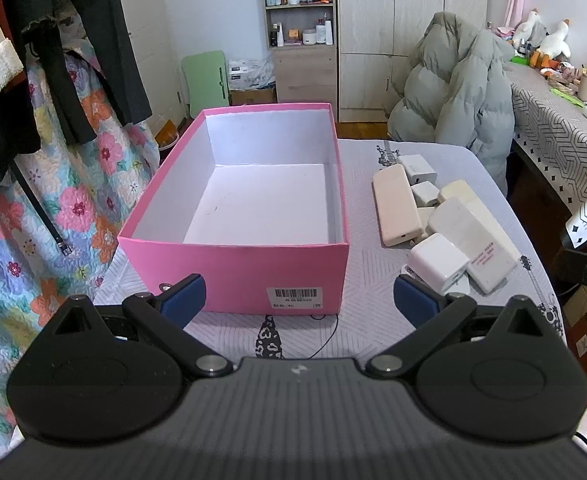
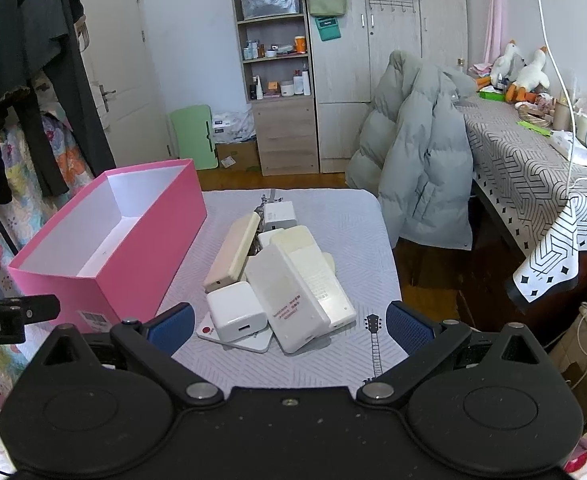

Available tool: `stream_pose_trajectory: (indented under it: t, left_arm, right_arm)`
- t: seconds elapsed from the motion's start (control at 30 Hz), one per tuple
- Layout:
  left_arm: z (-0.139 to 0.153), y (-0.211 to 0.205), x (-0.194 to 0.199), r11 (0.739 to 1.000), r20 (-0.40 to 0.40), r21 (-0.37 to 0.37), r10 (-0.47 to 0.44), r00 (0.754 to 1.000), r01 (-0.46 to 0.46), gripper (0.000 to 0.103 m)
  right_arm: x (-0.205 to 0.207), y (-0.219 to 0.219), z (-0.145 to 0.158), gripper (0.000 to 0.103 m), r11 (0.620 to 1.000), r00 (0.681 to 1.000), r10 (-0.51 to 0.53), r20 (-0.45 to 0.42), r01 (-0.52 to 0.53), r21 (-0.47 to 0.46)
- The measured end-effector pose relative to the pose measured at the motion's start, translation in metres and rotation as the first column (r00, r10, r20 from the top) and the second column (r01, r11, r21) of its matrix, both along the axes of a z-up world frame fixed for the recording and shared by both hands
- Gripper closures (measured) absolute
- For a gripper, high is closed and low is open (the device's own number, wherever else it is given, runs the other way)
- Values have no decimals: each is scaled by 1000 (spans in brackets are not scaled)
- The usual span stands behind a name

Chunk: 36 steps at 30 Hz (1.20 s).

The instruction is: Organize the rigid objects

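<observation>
Both tongs spread wide, nothing held: left tongs (image 1: 299,300) near the pink cardboard box (image 1: 233,268), right tongs (image 2: 291,324) near the pile. Glossy white charger cube (image 2: 235,316) nearest, matte rounded power banks (image 2: 289,296) stacked behind, on quilted grey worktop (image 2: 357,224), right of box.

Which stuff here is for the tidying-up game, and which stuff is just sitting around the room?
For the job:
- pink box, nothing in it
- pile of power banks and chargers beside it
- left gripper and right gripper, both open

Just lying about:
- grey puffer coat on the chair
- toy geese on the desk
- shelf of bottles
</observation>
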<state>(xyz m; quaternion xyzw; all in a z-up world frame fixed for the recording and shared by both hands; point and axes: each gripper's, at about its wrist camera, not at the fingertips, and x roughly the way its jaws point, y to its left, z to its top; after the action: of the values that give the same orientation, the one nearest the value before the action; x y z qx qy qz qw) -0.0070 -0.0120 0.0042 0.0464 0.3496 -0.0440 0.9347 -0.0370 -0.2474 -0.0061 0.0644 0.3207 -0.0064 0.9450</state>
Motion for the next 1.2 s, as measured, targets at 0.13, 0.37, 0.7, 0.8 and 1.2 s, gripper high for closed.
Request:
stream_pose_trajectory:
  t: [0.13, 0.37, 0.7, 0.8, 1.2]
  left_arm:
    - [0, -1, 0, 1000, -13, -16, -7, 1000, 7, 2]
    - [-2, -2, 0, 999, -34, -24, -23, 999, 22, 2]
    - [-5, -2, 7, 999, -53, -26, -33, 998, 32, 3]
    - [0, -2, 7, 1000, -40, 1, -4, 999, 4, 1]
    - [55, 28, 32, 987, 0, 4, -158, 987, 158, 1]
  right_arm:
    - [0, 2, -1, 0, 1000, 1000, 5, -3, -5, -8]
    - [1, 2, -1, 0, 1000, 1000, 10, -8, -10, -5]
    - [9, 3, -4, 0, 1000, 1000, 16, -26, -16, -4]
    - [12, 4, -4, 0, 1000, 999, 30, -32, -30, -6]
    - [23, -3, 20, 0, 975, 949, 220, 226, -218, -33]
